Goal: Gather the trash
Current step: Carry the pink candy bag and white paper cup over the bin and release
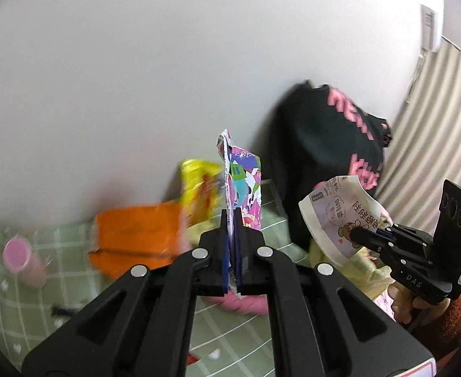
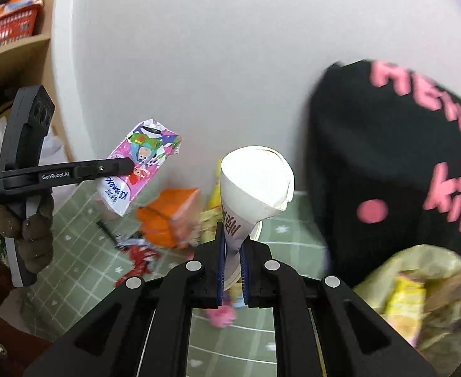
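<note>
My left gripper (image 1: 232,220) is shut on a pink and purple cartoon snack wrapper (image 1: 241,185) and holds it upright above the green checked cloth (image 1: 73,270). The same wrapper (image 2: 139,163) and the left gripper (image 2: 130,166) show in the right wrist view. My right gripper (image 2: 232,235) is shut on a white paper wrapper (image 2: 255,182) with printed text, rolled into a cone. It also shows in the left wrist view (image 1: 337,213), held by the right gripper (image 1: 354,232). An orange packet (image 1: 136,235) and a yellow packet (image 1: 199,188) lie on the cloth by the wall.
A pink cup (image 1: 21,260) lies at the left on the cloth. A black bag with pink letters (image 2: 397,172) leans against the white wall. A translucent bag with yellow wrappers (image 2: 419,295) sits at the right. A red wrapper (image 2: 139,257) lies on the cloth. A wooden shelf (image 2: 10,53) stands at the left.
</note>
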`<state>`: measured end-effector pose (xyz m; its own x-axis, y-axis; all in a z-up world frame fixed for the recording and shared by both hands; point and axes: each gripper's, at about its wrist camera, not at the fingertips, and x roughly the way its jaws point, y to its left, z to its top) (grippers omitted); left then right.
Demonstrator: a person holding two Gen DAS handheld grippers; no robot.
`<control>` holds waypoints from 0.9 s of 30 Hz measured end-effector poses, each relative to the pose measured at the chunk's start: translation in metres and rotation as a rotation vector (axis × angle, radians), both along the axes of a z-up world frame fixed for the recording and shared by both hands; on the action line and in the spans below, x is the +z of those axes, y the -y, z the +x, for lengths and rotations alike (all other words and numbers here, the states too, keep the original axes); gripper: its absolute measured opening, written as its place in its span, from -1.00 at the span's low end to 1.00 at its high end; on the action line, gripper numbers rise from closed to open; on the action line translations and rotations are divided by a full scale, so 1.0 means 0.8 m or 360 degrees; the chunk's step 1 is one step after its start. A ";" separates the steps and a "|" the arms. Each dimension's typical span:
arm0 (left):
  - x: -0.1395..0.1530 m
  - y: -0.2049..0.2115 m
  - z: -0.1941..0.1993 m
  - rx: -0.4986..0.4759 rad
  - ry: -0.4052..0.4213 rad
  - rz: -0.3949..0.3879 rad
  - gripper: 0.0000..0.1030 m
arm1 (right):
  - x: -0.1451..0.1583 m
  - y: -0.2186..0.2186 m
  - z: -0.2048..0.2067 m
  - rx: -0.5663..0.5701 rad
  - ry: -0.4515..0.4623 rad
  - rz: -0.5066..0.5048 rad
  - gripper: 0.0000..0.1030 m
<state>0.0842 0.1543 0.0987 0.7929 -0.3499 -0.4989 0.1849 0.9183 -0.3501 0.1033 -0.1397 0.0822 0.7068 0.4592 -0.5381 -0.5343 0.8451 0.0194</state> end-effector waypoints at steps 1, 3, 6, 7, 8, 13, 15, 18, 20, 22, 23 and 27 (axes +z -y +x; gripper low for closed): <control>0.007 0.011 0.006 -0.0040 0.0018 -0.0002 -0.95 | 0.006 0.011 -0.001 -0.0039 0.0022 -0.0004 -0.82; 0.019 0.035 0.018 -0.0124 0.0053 -0.0006 -0.95 | 0.017 0.038 -0.003 -0.0116 0.0059 -0.0001 -0.82; 0.039 0.081 0.036 -0.0277 0.0110 0.0013 -0.95 | 0.033 0.080 -0.009 -0.0253 0.0117 -0.0010 -0.82; 0.045 0.101 0.042 -0.0343 0.0132 0.0032 -0.95 | 0.039 0.095 -0.012 -0.0305 0.0135 -0.0016 -0.82; 0.049 0.116 0.046 -0.0395 0.0146 0.0050 -0.95 | 0.044 0.114 -0.016 -0.0370 0.0154 -0.0021 -0.82; 0.055 0.216 0.074 -0.0680 0.0161 0.0143 -0.95 | 0.060 0.189 -0.031 -0.0623 0.0183 -0.0020 -0.82; 0.048 0.250 0.086 -0.0777 0.0121 0.0158 -0.95 | 0.059 0.213 -0.040 -0.0707 0.0181 -0.0020 -0.82; 0.029 0.304 0.099 -0.0916 0.0037 0.0187 -0.95 | 0.052 0.241 -0.046 -0.0794 0.0141 -0.0003 -0.82; 0.018 0.327 0.107 -0.0970 -0.0014 0.0199 -0.95 | 0.042 0.254 -0.045 -0.0827 0.0095 0.0010 -0.82; 0.005 0.352 0.110 -0.1019 -0.0076 0.0204 -0.95 | 0.032 0.258 -0.041 -0.0833 0.0054 0.0014 -0.82; -0.002 0.362 0.114 -0.1036 -0.0110 0.0203 -0.95 | 0.026 0.257 -0.038 -0.0831 0.0038 0.0015 -0.82; -0.032 0.398 0.122 -0.1089 -0.0246 0.0282 -0.95 | -0.004 0.255 -0.023 -0.0783 -0.0079 0.0047 -0.82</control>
<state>0.1818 -0.1638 0.0734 0.3406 -0.6460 -0.6832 0.6992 0.6598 -0.2753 0.0846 -0.3441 0.0794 0.8174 0.0930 -0.5685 -0.0697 0.9956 0.0626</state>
